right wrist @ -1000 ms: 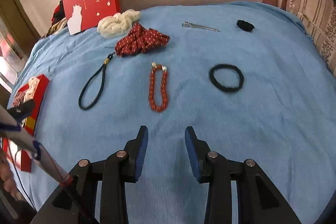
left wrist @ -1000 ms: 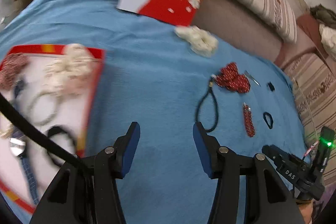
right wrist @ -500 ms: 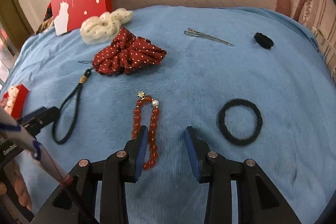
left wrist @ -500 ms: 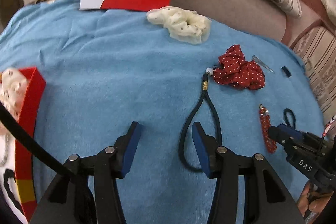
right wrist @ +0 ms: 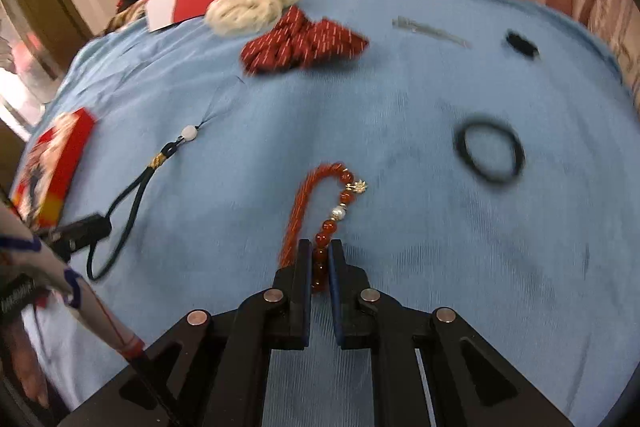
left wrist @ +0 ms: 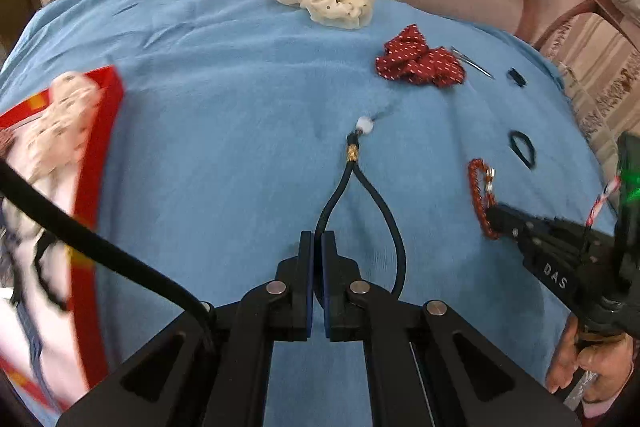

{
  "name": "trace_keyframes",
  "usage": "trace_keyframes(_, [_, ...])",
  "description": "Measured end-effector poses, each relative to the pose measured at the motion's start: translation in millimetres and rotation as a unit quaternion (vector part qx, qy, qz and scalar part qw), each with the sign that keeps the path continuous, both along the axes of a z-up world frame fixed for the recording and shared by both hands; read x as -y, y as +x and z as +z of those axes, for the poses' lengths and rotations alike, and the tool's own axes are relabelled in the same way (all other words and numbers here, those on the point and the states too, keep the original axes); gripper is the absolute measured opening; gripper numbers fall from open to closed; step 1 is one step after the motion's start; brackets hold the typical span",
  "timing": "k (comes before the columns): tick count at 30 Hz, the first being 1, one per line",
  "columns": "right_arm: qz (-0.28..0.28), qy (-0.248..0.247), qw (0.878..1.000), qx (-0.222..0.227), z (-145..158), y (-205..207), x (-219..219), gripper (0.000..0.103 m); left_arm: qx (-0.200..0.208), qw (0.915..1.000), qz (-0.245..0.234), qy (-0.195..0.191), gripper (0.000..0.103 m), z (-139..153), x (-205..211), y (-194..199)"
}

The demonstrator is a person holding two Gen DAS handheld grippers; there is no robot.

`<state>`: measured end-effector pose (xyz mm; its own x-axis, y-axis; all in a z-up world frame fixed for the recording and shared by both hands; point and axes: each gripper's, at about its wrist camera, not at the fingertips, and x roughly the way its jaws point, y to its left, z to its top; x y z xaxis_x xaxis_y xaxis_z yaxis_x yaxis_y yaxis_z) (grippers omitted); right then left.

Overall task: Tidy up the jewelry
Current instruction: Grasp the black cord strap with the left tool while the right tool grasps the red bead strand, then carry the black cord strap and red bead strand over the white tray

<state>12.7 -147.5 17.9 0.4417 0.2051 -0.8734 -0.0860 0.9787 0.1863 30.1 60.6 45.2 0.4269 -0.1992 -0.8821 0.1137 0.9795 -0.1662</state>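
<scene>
Moved: both grippers have come down onto the cloth (left wrist: 224,131); jaws have just been closing.
Left gripper (left wrist: 319,241): clamped on the cord (left wrist: 394,227), lower centre.
Right gripper (right wrist: 320,251): clamped on the bracelet (right wrist: 298,203), lower centre.
Hidden: bracelet's near end sits between the fingers; box (left wrist: 80,187) at left edge blurred, cut off.
Axis: cord and bracelet both run up-frame from the jaws.

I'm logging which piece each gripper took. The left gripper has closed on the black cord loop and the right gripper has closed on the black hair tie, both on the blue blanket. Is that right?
Not quite. The right gripper is shut on the red bead bracelet, as the right wrist view shows; the black hair tie lies apart, untouched. The left gripper did close on the black cord loop, and both lie on the blue blanket.
</scene>
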Motion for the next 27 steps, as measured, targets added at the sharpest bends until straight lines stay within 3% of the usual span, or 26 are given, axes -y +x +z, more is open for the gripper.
trace_keyframes(4, [0.015,0.020,1.000,-0.010,3.7,-47.6,5.0,0.009,0.013,0.9996,-0.003,-0.026,0.003,15.8,-16.7,-36.8])
trace_keyframes(8, [0.008,0.034,0.999,0.006,17.4,-81.1,11.5,0.009,0.063,0.9971,0.012,-0.042,0.003,39.4,-40.8,-59.5])
trace_keyframes(12, [0.008,0.051,0.998,0.037,43.9,-87.3,6.2,0.009,0.117,0.9904,0.049,-0.055,0.003,63.3,-75.4,-69.1])
trace_keyframes(17, [0.034,0.064,0.995,0.066,72.7,-77.1,-31.6,0.009,0.163,0.9778,0.110,-0.073,0.003,85.6,-142.5,-82.5])
trace_keyframes(21, [0.068,0.082,0.991,0.079,90.5,-64.2,-75.4,0.009,0.164,0.9699,0.168,-0.066,0.003,83.3,-195.3,-87.1])
trace_keyframes(27, [0.150,0.083,0.980,0.096,112.5,-32.1,-179.0,0.009,0.081,0.9571,0.270,-0.068,0.003,41.6,-275.6,-94.7])
